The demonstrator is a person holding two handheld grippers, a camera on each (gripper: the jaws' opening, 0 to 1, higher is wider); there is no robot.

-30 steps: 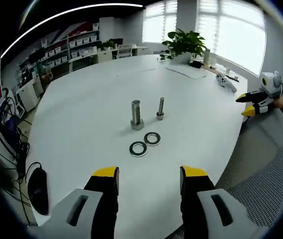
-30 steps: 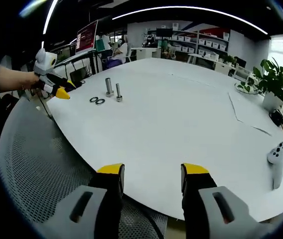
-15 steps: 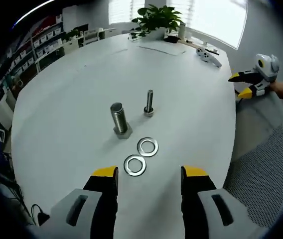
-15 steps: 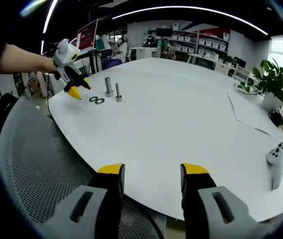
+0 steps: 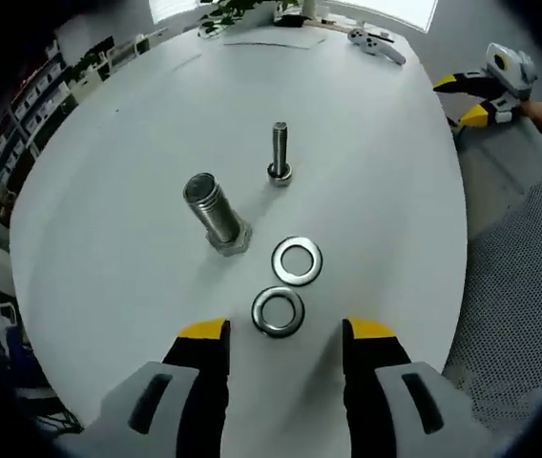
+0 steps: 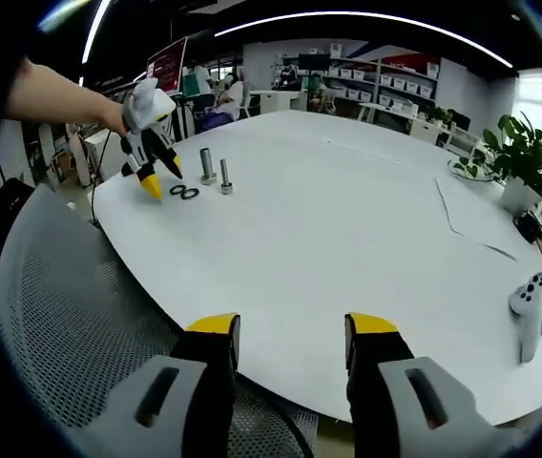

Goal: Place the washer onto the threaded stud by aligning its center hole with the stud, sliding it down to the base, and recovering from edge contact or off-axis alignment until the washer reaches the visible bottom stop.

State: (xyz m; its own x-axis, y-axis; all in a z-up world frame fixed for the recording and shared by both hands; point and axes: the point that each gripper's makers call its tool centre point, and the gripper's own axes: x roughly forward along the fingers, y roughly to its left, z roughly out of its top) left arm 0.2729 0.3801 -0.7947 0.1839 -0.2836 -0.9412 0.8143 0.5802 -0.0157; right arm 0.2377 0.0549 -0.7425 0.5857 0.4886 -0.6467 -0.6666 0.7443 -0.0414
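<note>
Left gripper (image 5: 276, 334) hangs over the white table (image 5: 109, 239), jaws spread wide, nothing between them. Just ahead of its tips lies the near washer (image 5: 279, 311), flat on the table; the second washer (image 5: 298, 260) sits just beyond, apart from it. Two washers, two bolts: the thick bolt (image 5: 216, 214) stands head-down beside them, the thin bolt (image 5: 279, 153) upright farther out. No trays or bins on the table. Right gripper (image 6: 281, 334), jaws also wide and empty, hovers at the table's near edge over a mesh chair (image 6: 80, 324). Its view adds a potted plant (image 6: 529, 157) and a white controller (image 6: 531, 310).
</note>
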